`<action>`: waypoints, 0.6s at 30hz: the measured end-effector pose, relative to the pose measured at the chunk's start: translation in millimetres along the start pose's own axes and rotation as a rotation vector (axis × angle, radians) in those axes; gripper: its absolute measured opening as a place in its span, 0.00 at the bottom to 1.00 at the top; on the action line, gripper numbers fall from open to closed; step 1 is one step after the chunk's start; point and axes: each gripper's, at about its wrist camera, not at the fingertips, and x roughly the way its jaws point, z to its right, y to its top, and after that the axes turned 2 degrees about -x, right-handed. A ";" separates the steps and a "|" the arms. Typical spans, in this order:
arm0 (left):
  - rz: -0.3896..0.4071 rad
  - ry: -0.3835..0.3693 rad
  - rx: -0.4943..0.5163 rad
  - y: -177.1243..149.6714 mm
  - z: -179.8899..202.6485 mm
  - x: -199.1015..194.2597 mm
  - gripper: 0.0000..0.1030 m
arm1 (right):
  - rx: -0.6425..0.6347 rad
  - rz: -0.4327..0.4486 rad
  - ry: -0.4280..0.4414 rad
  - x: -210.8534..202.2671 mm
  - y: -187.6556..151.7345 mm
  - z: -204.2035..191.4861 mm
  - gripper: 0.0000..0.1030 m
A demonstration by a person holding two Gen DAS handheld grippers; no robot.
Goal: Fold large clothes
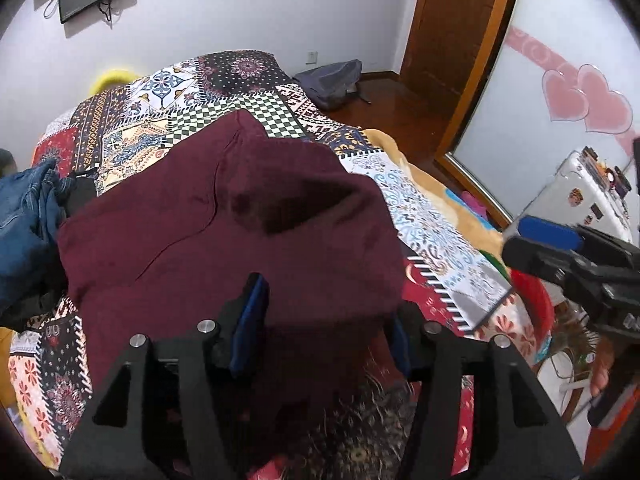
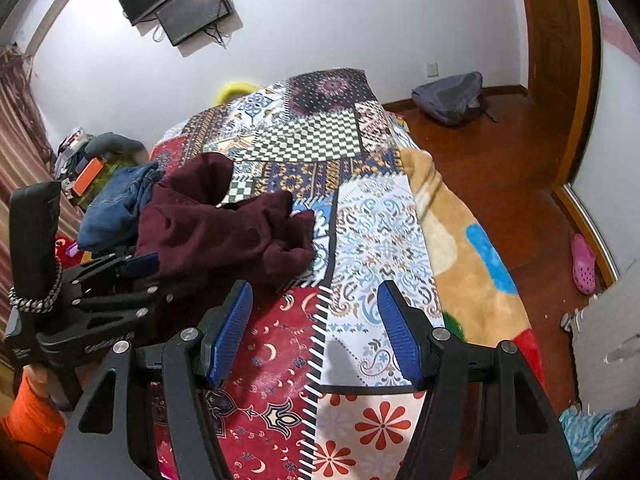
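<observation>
A maroon garment (image 1: 224, 232) lies bunched in a rough fold on the patchwork bedspread (image 1: 248, 112). My left gripper (image 1: 324, 308) stands open at its near edge. The cloth sits between the fingers and covers the tip of the right one, while the left blue pad (image 1: 250, 320) shows in front of it. From the right wrist view, the garment (image 2: 224, 228) is a crumpled heap with the left gripper (image 2: 136, 268) at its left side. My right gripper (image 2: 316, 292) is open above bare bedspread (image 2: 376, 224), nothing between its pads. It also shows in the left wrist view as the right gripper (image 1: 532, 236), off to the right.
Blue jeans (image 2: 116, 200) are piled left of the maroon garment. A tan blanket (image 2: 460, 240) hangs off the bed's right side. On the wooden floor are a grey backpack (image 2: 452, 96) and a pink clog (image 2: 582, 258). A white suitcase (image 1: 580, 196) stands by the mirrored door.
</observation>
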 end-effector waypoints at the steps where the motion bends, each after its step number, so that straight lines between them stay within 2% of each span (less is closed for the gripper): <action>1: 0.002 -0.013 -0.003 -0.2 -0.8 -5.5 0.54 | -0.008 0.006 0.003 -0.9 2.5 -1.8 0.59; 3: 0.019 -0.041 -0.016 -1.9 -4.9 -23.5 0.54 | -0.023 0.015 0.007 -0.5 6.6 -5.8 0.59; 5: 0.056 -0.034 -0.033 -3.0 -14.4 -43.4 0.56 | -0.050 0.028 0.016 -1.0 13.4 -14.4 0.59; 11: 0.176 0.153 -0.071 -12.2 -58.2 -88.0 0.68 | -0.165 0.075 0.075 3.5 34.3 -54.6 0.59; 15: 0.139 0.242 -0.145 -23.8 -98.3 -84.9 0.69 | -0.243 0.072 0.131 16.5 50.9 -86.1 0.59; 18: 0.068 0.240 -0.182 -37.5 -116.0 -67.9 0.69 | -0.292 0.045 0.172 32.4 56.9 -103.6 0.60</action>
